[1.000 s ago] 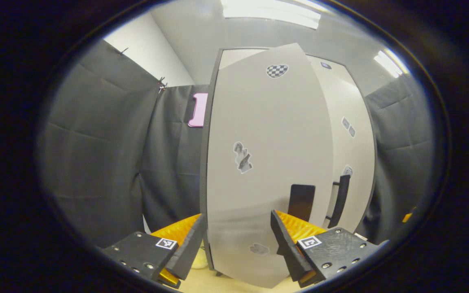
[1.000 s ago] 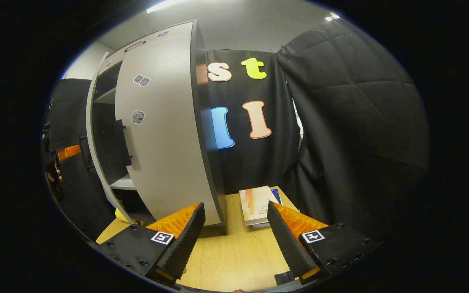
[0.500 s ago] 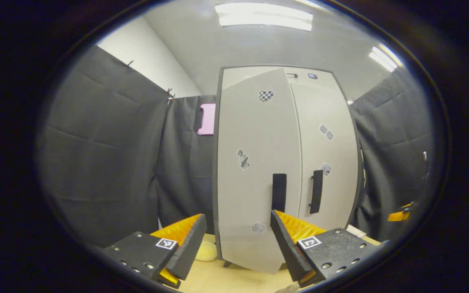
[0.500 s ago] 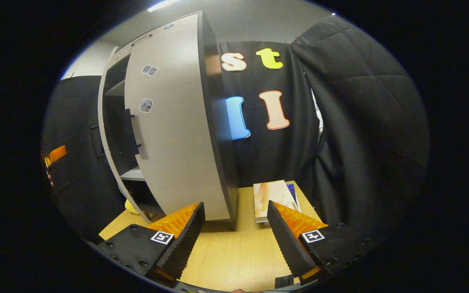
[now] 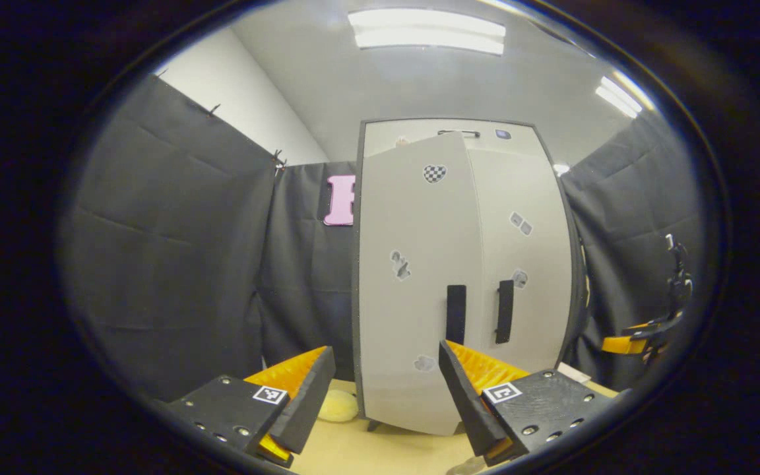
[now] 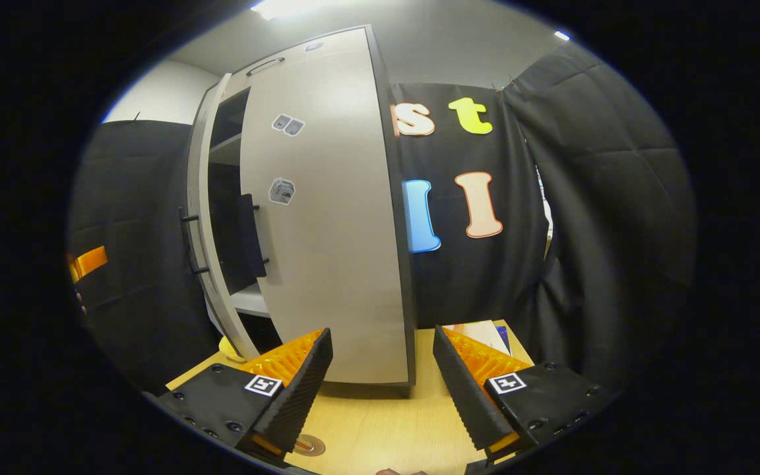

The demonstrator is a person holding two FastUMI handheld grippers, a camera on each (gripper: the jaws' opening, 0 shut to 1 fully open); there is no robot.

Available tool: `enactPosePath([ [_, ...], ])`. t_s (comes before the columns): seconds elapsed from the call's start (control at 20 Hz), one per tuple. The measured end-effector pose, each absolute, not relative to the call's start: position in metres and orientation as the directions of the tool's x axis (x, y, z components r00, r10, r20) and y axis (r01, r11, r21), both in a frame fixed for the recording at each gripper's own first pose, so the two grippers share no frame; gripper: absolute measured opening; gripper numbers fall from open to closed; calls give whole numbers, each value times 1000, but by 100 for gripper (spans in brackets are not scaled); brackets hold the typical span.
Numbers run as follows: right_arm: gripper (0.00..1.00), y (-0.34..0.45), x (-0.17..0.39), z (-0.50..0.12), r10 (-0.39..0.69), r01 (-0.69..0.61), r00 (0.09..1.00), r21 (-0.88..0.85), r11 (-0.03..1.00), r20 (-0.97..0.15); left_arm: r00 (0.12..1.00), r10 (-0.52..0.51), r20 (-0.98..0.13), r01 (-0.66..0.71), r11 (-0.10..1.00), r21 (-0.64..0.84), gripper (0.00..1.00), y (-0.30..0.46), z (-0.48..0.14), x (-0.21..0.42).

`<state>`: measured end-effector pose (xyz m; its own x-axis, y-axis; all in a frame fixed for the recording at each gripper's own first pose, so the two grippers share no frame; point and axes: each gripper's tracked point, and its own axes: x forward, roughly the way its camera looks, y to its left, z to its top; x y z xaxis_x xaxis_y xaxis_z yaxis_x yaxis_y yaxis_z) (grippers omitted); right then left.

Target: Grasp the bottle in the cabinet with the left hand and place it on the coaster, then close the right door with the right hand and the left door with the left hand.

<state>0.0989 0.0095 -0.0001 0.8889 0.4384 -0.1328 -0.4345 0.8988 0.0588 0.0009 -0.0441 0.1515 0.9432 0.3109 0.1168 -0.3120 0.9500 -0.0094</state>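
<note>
The tall grey cabinet (image 5: pixel 459 264) stands on the wooden table. Its right door (image 5: pixel 528 264) lies flush, while the left door (image 5: pixel 413 284) is a little ajar, its top edge out from the frame. Each door has a dark vertical handle, left (image 5: pixel 456 315) and right (image 5: pixel 504 311). My left gripper (image 5: pixel 383 396) is open in front of the left door, apart from it. My right gripper (image 6: pixel 380 389) is open beside the cabinet's right front corner, and its view shows a dark gap past the left door's edge (image 6: pixel 212 264). A small round disc (image 6: pixel 309 445) lies under its left finger.
A yellow soft object (image 5: pixel 337 406) lies at the cabinet's left foot. Books (image 6: pixel 482 330) lie on the table (image 6: pixel 380 429) right of the cabinet. The other gripper and a hand (image 5: pixel 644 336) show at the far right of the left gripper view.
The left door has swung from wide open to almost closed. My left gripper has backed away from it, so the cabinet looks smaller. My right gripper has shifted slightly to the left.
</note>
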Motion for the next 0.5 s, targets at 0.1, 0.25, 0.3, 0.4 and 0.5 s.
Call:
enactPosePath([
  [0.1, 98, 12, 99, 6, 415, -412, 902, 53, 910, -117, 945, 303, 126, -306, 952, 2, 91, -35, 151, 8],
  [0.25, 98, 15, 100, 14, 382, -378, 920, 64, 924, -90, 945, 305, 119, -313, 948, 55, 91, -19, 148, 13],
  [0.3, 98, 17, 98, 16, 372, -367, 925, 65, 928, -84, 946, 300, 124, -310, 948, 74, 91, -17, 148, 11],
  [0.4, 98, 14, 97, 19, 341, -337, 937, 62, 939, -75, 949, 290, 120, -301, 951, 79, 91, -11, 146, 14],
  [0.5, 98, 18, 98, 21, 324, -319, 943, 75, 945, -69, 954, 272, 124, -280, 959, 45, 92, -9, 144, 19],
])
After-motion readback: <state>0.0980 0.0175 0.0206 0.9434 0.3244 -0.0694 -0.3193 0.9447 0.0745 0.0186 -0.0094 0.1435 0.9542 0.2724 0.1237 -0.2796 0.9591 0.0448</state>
